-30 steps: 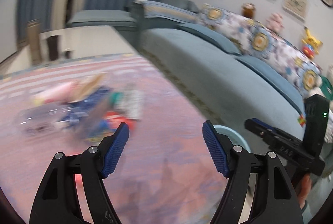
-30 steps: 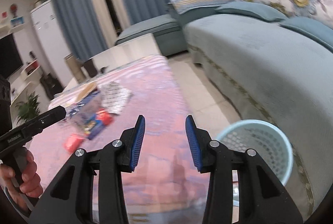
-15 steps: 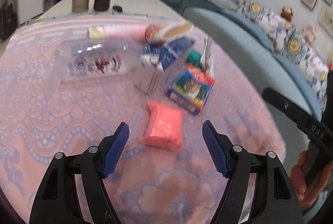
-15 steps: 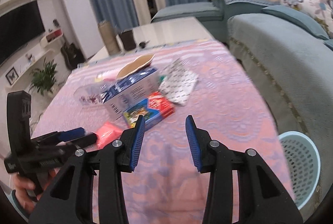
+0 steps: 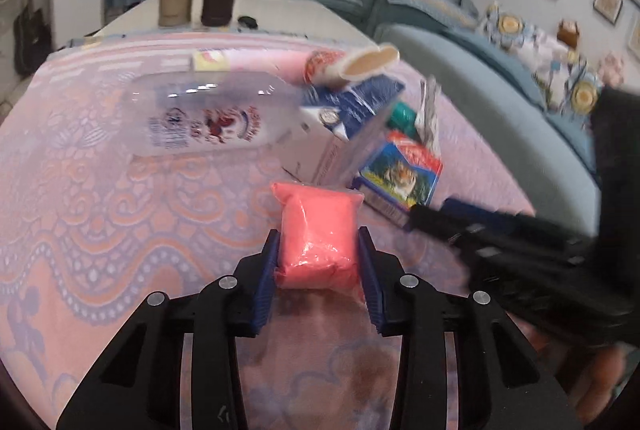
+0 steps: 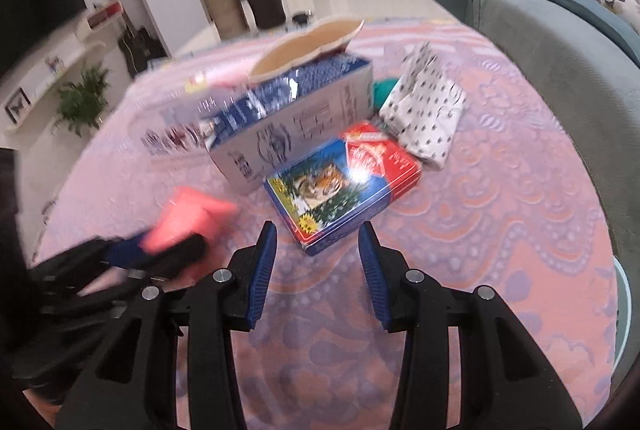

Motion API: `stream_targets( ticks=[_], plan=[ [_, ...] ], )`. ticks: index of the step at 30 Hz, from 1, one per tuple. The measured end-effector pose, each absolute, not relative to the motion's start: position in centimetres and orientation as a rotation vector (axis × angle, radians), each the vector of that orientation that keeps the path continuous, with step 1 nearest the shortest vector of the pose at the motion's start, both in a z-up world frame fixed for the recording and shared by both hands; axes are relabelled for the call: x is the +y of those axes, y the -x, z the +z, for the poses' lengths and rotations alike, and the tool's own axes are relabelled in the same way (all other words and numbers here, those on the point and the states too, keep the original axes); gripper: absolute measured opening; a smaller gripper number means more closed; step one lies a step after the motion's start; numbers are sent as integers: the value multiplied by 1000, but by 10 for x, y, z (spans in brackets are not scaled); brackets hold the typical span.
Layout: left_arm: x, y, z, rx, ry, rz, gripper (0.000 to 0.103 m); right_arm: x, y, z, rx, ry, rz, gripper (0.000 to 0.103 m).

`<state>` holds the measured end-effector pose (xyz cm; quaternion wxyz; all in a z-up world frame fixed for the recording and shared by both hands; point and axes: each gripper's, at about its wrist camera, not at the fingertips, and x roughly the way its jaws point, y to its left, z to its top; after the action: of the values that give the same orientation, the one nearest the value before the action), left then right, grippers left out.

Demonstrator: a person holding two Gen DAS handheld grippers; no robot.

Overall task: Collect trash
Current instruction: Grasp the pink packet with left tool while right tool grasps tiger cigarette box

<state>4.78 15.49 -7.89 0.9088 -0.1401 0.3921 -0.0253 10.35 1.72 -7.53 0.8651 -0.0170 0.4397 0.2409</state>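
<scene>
Sofa (image 6: 568,78): grey-blue, along the far edge of the table.
Table cloth (image 5: 100,230): pink with lace pattern, bearing all the trash.
Clear plastic bottle (image 5: 208,114): on its side, neck end against the carton.
Blue-and-white carton (image 6: 296,118): on its side, top flaps open, between bottle and tiger box.
Tiger-print box (image 6: 344,182): flat on the cloth, touching the carton's side, directly ahead of the right gripper.
Patterned white wrapper (image 6: 424,118): crumpled, just beyond the tiger box.
Right gripper (image 6: 316,262): jaws apart at moderate width, nothing between them, tips just short of the tiger box.
Left gripper (image 5: 318,262): jaws just closed in, blue pads (image 5: 269,266) pressed on both sides of the pink packet.
Pink packet (image 5: 318,234): soft, plastic-wrapped, clamped at its near end, far end toward the carton.
</scene>
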Motion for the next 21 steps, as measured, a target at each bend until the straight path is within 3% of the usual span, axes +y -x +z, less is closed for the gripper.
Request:
stream_targets(
  ticks=[13, 15, 16, 18, 21],
  plan=[
    [163, -41, -77, 768, 348, -82, 36, -57, -120, -81, 921, -160, 234, 36],
    [163, -41, -77, 768, 346, -82, 36, -52, -119, -73, 890, -161, 274, 44],
    [163, -39, -77, 767, 344, -79, 36, -45, -120, -71, 883, -144, 291, 56],
    [164, -38, -77, 768, 340, -79, 36, -30, -121, -69, 867, -119, 322, 63],
    [163, -38, -77, 765, 341, -78, 36, -5, -134, -73, 888, -85, 328, 85]
  ],
)
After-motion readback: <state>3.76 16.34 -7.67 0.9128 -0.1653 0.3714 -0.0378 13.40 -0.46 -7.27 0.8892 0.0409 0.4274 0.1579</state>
